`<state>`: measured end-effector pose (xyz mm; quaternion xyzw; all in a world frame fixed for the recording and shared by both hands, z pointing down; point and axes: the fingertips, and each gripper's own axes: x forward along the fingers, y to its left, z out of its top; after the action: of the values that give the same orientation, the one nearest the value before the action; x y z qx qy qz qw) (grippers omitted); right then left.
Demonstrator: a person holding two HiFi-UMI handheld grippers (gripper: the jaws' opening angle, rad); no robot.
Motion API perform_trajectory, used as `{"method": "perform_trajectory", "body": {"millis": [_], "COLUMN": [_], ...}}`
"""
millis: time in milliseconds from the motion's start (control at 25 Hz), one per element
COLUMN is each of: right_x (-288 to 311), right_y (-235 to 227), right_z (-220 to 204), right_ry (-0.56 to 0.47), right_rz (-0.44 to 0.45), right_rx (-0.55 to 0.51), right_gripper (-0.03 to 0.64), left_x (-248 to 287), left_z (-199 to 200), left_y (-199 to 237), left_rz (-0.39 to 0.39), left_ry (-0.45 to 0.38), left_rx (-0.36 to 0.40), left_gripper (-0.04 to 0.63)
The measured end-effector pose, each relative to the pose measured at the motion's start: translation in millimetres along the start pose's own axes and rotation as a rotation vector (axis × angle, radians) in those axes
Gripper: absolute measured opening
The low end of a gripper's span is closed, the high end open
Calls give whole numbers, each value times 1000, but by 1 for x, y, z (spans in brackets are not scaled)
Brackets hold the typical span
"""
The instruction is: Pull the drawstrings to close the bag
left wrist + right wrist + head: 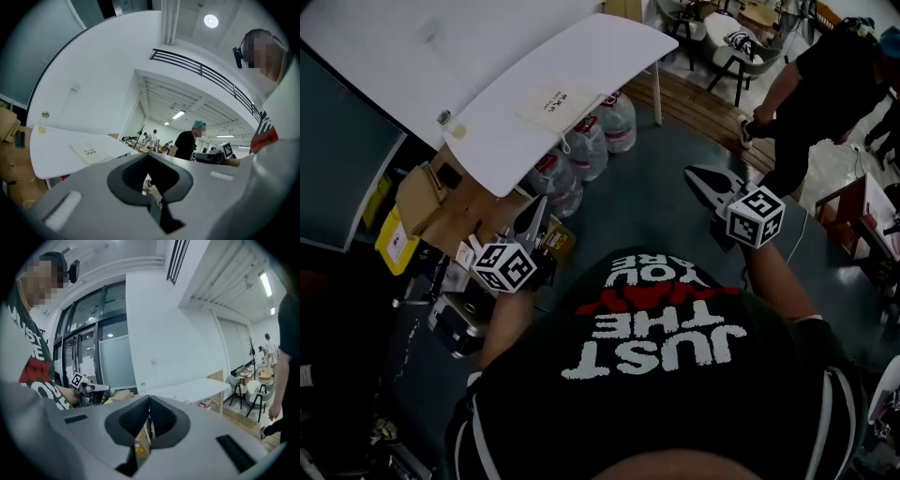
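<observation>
My left tongs and right tongs are pinched closed with nothing between them, held up in front of my chest. The flat cream bag lies on the white surface, beyond the left tongs and well apart from both.

From here I can't read the print on what may be the bag; the table covers the tops of the bottles.
</observation>
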<state>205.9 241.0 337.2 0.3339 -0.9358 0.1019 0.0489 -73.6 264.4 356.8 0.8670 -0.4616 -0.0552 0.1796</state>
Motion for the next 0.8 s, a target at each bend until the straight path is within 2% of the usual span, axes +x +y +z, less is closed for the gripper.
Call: {"method": "perform_trajectory", "body": {"millis": [240, 440, 640, 800], "right_x": [-34, -31, 4, 62], "right_y": [-26, -43, -60, -78], "right_z": [-14, -24, -30, -32], "right_ry": [4, 4, 18, 43], "right_rz": [18, 28, 19, -14], "right_rx": [11, 39, 54, 48], "right_gripper": [8, 8, 8, 8], "left_x": [32, 47, 58, 76], "left_z": [-22, -26, -20, -17], "left_y": [-38, -37, 0, 61], "left_rz": [13, 36, 60, 49], "left_ry": [38, 73, 88, 94], "left_rx": [-12, 3, 4, -6], "left_gripper": [2, 2, 2, 2]}}
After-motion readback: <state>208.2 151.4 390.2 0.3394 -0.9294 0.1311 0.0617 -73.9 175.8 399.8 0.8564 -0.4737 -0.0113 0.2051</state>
